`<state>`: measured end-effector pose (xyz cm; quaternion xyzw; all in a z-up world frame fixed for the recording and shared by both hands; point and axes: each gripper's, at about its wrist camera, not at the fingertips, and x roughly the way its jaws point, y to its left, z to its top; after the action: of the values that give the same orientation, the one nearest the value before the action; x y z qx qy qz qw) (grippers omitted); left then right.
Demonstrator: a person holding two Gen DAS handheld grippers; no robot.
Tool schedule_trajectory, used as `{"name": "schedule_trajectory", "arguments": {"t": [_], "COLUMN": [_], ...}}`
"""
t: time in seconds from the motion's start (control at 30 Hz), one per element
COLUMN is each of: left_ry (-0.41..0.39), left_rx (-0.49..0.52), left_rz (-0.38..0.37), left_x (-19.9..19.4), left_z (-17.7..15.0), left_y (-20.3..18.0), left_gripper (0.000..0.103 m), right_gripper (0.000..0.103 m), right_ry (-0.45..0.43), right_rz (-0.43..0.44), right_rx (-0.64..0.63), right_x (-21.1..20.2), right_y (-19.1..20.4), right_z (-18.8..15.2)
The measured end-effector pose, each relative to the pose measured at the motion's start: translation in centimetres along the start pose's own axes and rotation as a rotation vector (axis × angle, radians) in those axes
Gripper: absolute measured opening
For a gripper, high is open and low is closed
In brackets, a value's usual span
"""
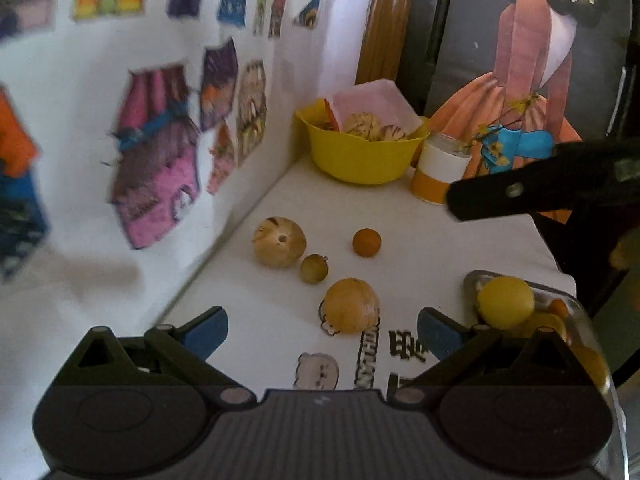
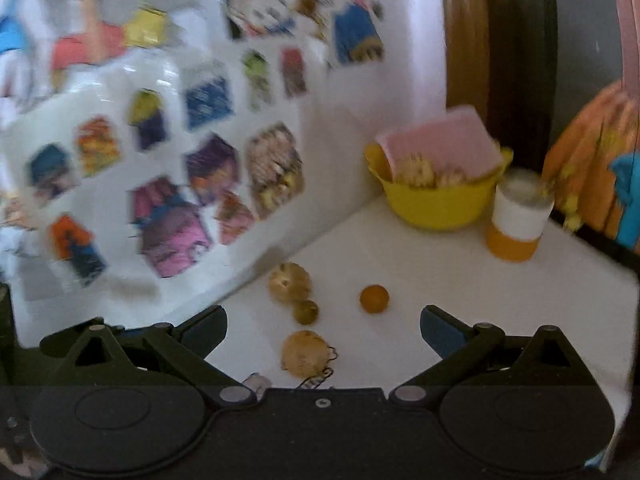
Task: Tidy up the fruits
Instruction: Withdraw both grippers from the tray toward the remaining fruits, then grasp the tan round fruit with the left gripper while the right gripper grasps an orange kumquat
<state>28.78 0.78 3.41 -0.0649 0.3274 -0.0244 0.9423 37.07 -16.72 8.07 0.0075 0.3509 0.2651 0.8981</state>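
The left gripper (image 1: 322, 330) hangs above the near part of the table with its two blue-tipped fingers (image 1: 206, 330) spread wide and nothing between them. The right gripper (image 2: 324, 330) is likewise spread wide and empty, its fingers (image 2: 440, 330) pointing toward the far corner. In the left wrist view its black body reaches in from the right edge

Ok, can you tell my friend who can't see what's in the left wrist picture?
The open left gripper hovers over a white table with four loose round fruits, the nearest an orange one. A yellow bowl sits at the back, and a clear container holds yellow fruit on the right.
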Motion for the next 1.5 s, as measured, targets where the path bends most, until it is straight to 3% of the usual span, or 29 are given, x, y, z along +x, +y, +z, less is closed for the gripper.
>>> {"name": "schedule_trajectory", "arguments": {"t": [0.17,0.4,0.67,0.83,1.07,1.3,1.5], "left_ry": [0.007,0.029,0.047,0.045,0.062,0.078,0.107], "left_rx": [0.005,0.013,-0.001,-0.008,0.01,-0.02,-0.023], "left_rz": [-0.026,-0.035,-0.074,-0.071,-0.075,-0.072,-0.033], "left_x": [3.9,7.4,8.6,8.8,9.3,8.3,6.4], "left_z": [0.1,-0.1,-0.2,-0.2,0.2,-0.3,-1.2], "left_y": [-0.3,-0.6,-0.5,-0.6,-1.3,-0.9,-0.6], "left_gripper": [0.103,0.101,0.083,0.076,0.049,0.047,0.047], "right_gripper": [0.099,0.081,0.053,0.043,0.034,0.032,0.032], "right_ry": [-0.029,0.015,0.068,0.085,0.091,0.083,0.049], "right_rz": [0.036,0.028,0.004,-0.011,-0.042,-0.018,0.013], "right_rx": [0.105,0.157,0.071,0.055,0.021,0.032,0.02], "right_x": [5.1,10.9,13.8,14.6,15.3,14.0,9.9], "right_y": [-3.4,-5.5,-4.4,-4.2,-3.6,-3.5,-3.6], "right_z": [-0.2,-0.5,-0.7,-0.6,-0.5,-1.0,-1.6]}}
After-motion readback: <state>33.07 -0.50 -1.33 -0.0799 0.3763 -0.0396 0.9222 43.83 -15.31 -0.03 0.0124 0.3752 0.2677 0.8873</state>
